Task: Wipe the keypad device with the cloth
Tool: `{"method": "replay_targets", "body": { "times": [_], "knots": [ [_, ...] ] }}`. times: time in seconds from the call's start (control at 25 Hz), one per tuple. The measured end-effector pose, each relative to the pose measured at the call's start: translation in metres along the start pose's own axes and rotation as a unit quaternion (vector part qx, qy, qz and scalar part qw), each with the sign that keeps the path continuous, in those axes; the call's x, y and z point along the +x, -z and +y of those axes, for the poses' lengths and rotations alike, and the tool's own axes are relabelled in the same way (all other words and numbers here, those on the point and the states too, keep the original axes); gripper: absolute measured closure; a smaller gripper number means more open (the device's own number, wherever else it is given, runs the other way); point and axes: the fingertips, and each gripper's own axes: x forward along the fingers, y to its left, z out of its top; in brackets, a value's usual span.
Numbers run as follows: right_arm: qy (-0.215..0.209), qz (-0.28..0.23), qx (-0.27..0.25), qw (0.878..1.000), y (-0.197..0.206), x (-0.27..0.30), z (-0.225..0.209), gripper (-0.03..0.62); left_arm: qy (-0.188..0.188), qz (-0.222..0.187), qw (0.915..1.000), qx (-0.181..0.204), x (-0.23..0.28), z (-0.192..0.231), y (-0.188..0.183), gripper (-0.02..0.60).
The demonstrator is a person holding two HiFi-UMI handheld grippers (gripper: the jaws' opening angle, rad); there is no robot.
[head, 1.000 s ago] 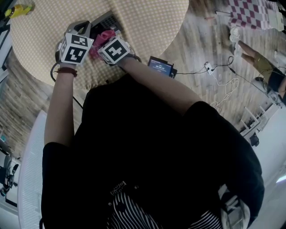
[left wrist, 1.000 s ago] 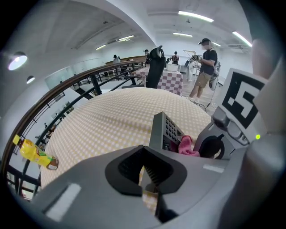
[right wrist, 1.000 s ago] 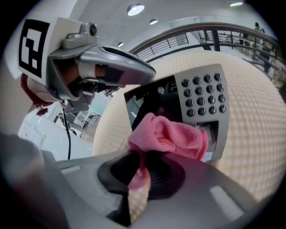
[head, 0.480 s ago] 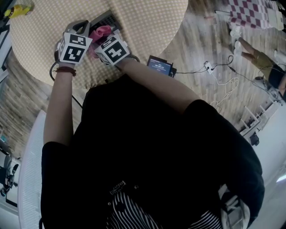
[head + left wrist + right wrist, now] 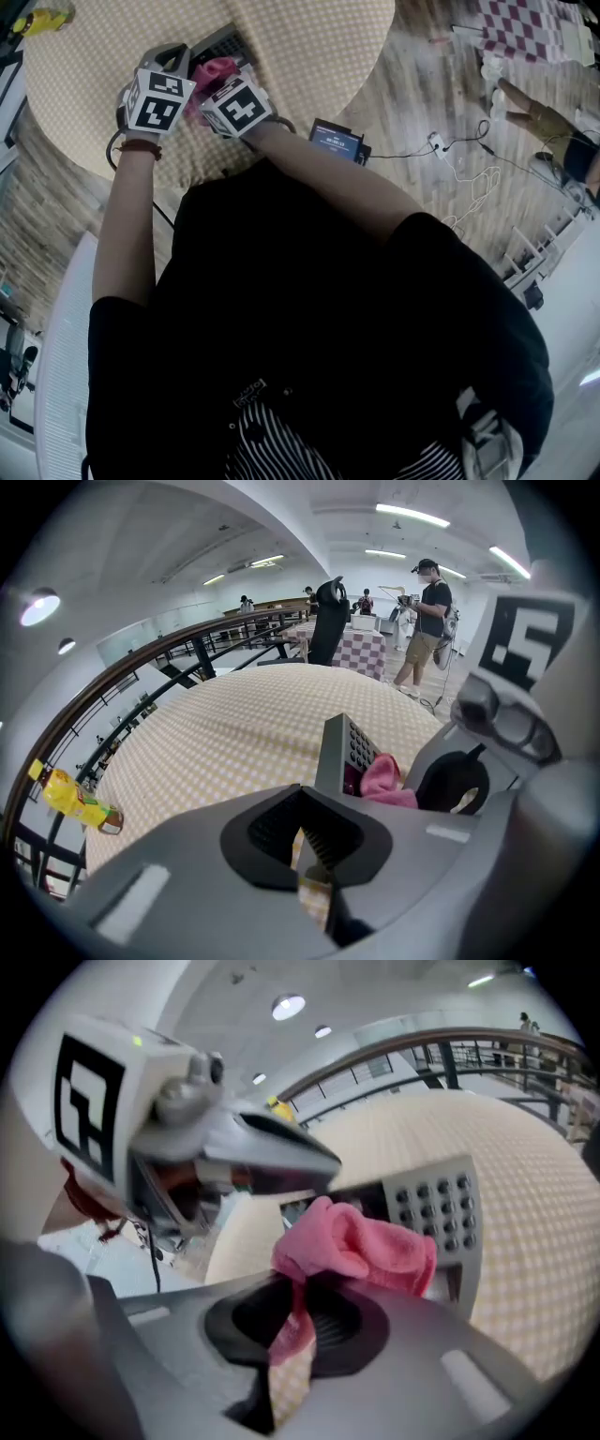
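A yellow bottle (image 5: 75,802) is laid near the counter (image 5: 309,37) edge. A screen device (image 5: 336,139) and cable (image 5: 403,151) are seen beside it.

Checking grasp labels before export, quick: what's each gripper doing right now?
Left gripper: closed, apparently on the edge of the keypad device.
Right gripper: closed on the pink cloth.

Round worktop (image 5: 309,37) under a beige checked covering. Floor (image 5: 441,94) of pale wood-look planks, with loose white cables (image 5: 469,173) across it and a small lit screen unit (image 5: 336,139) near the worktop's edge. A dark-railed balustrade (image 5: 131,705) curves round the far side. White vaulted ceiling (image 5: 187,536) carries strip lights (image 5: 412,515) and a round downlight (image 5: 39,607). A table in purple-and-white check (image 5: 361,652) stands well back, people (image 5: 429,621) beside it
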Motion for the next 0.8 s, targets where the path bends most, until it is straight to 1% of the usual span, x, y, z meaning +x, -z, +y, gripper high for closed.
{"method": "replay_targets", "body": {
  "times": [0.08,0.12,0.2,0.28,0.4,0.52,0.6,0.72,0.8],
  "knots": [
    [-0.023,-0.039,-0.022,0.999,-0.03,-0.005,0.012,0.545,0.001,-0.001,1.0,0.001,0.0,-0.001,0.0,0.58],
    [-0.027,-0.043,-0.029,0.998,-0.038,-0.006,0.014,0.545,0.0,-0.001,1.0,0.001,0.0,-0.001,0.001,0.58],
    [-0.026,-0.036,-0.038,0.998,-0.04,-0.006,0.014,0.545,-0.003,-0.001,1.0,0.0,0.0,0.0,0.0,0.58],
    [-0.023,-0.026,-0.026,0.999,-0.029,-0.003,0.013,0.545,-0.006,-0.001,1.0,0.0,0.0,0.0,0.0,0.58],
    [-0.028,-0.003,0.017,0.999,-0.007,0.007,0.007,0.545,-0.009,0.001,1.0,0.003,-0.001,0.001,0.002,0.58],
    [-0.017,0.044,0.03,0.998,0.032,0.013,-0.006,0.545,-0.014,0.001,0.9999,0.008,-0.002,0.001,0.0,0.58],
    [-0.014,0.07,0.056,0.996,0.056,0.016,-0.014,0.545,-0.019,0.001,0.9998,0.011,-0.002,-0.002,0.001,0.58],
    [-0.027,0.079,0.088,0.993,0.069,0.019,-0.019,0.545,-0.03,-0.001,0.9995,0.006,0.0,-0.001,0.002,0.578],
    [-0.036,0.074,0.079,0.994,0.066,0.016,-0.017,0.545,-0.032,-0.005,0.9994,-0.01,0.001,0.001,0.001,0.578]
  ]
}}
